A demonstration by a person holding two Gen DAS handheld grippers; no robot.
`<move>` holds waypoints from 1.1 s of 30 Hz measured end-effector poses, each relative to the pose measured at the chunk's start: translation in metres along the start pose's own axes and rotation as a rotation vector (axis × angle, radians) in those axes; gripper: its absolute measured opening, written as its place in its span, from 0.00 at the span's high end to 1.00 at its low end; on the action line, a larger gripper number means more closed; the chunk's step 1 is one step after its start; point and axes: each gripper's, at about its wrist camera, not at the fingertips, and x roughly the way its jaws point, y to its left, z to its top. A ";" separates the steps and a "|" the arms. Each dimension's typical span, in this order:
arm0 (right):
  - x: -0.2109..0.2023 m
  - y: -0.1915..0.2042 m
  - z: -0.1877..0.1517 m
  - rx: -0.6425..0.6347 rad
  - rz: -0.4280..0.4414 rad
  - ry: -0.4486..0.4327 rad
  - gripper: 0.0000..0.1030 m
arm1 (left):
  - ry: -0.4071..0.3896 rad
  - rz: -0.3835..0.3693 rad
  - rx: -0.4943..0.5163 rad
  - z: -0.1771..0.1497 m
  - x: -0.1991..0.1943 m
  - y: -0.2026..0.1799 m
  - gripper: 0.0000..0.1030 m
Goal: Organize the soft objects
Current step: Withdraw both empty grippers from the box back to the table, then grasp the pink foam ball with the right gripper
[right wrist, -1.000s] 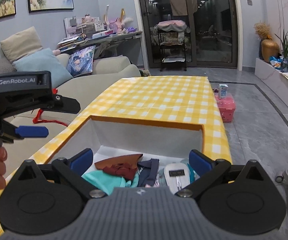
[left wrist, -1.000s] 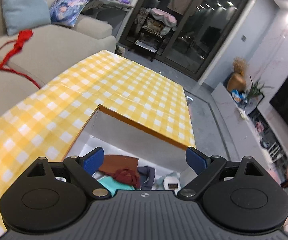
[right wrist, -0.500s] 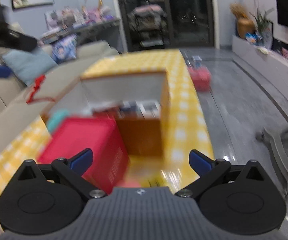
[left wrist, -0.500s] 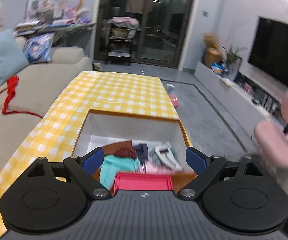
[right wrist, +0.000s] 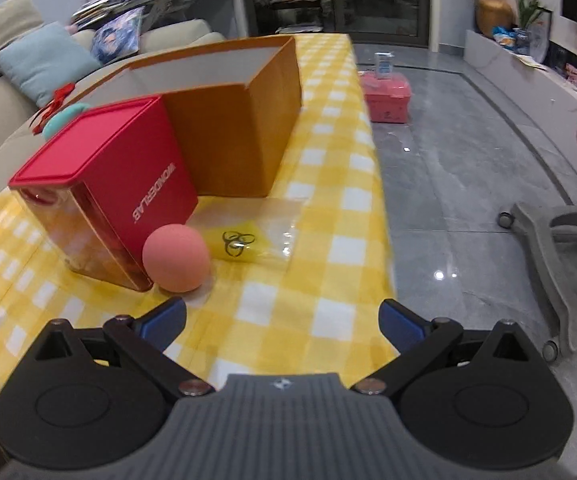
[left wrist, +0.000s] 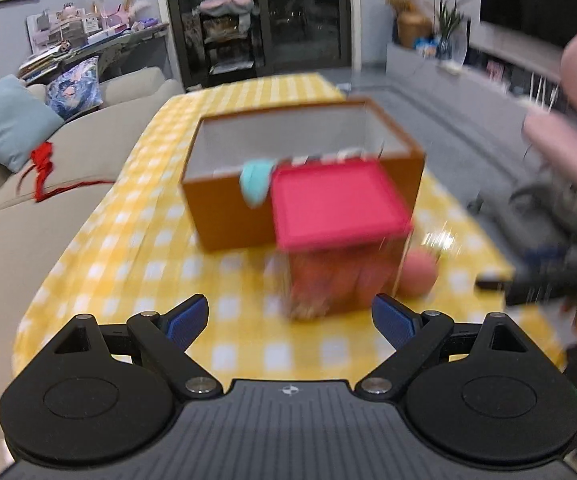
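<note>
An open orange box point(left wrist: 228, 216) point(right wrist: 240, 132) stands on the yellow checked table; a teal soft item point(left wrist: 255, 180) point(right wrist: 62, 118) hangs over its near rim. A clear container with a red lid point(left wrist: 336, 200) point(right wrist: 100, 140) stands in front of it. A pink foam ball point(right wrist: 176, 258) point(left wrist: 418, 276) lies beside the container, touching it. A clear bag with a yellow biohazard label point(right wrist: 244, 240) lies behind the ball. My left gripper point(left wrist: 290, 320) is open and empty, near the table's front. My right gripper point(right wrist: 282, 318) is open and empty, just right of the ball.
A beige sofa point(left wrist: 16, 208) with a red ribbon point(left wrist: 42, 168) and a light blue cushion point(left wrist: 4, 120) runs along the table's left. The table's right edge point(right wrist: 382, 216) drops to grey floor with a pink basket point(right wrist: 386, 98) and a grey wheeled base point(right wrist: 564, 248).
Both grippers have pulled back from above the orange box towards the table's near end. The red-lidded container and the pink ball have come into view.
</note>
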 end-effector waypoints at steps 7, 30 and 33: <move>0.020 0.019 0.010 -0.049 0.135 -0.059 0.03 | 0.020 -0.038 -0.033 -0.024 -0.003 -0.003 0.00; 0.050 0.073 0.006 -0.506 0.119 -0.086 0.54 | 0.007 -0.087 -0.016 -0.047 0.004 -0.017 0.00; 0.042 0.056 0.013 -0.397 0.175 -0.089 0.54 | 0.004 -0.099 0.001 -0.048 0.004 -0.024 0.00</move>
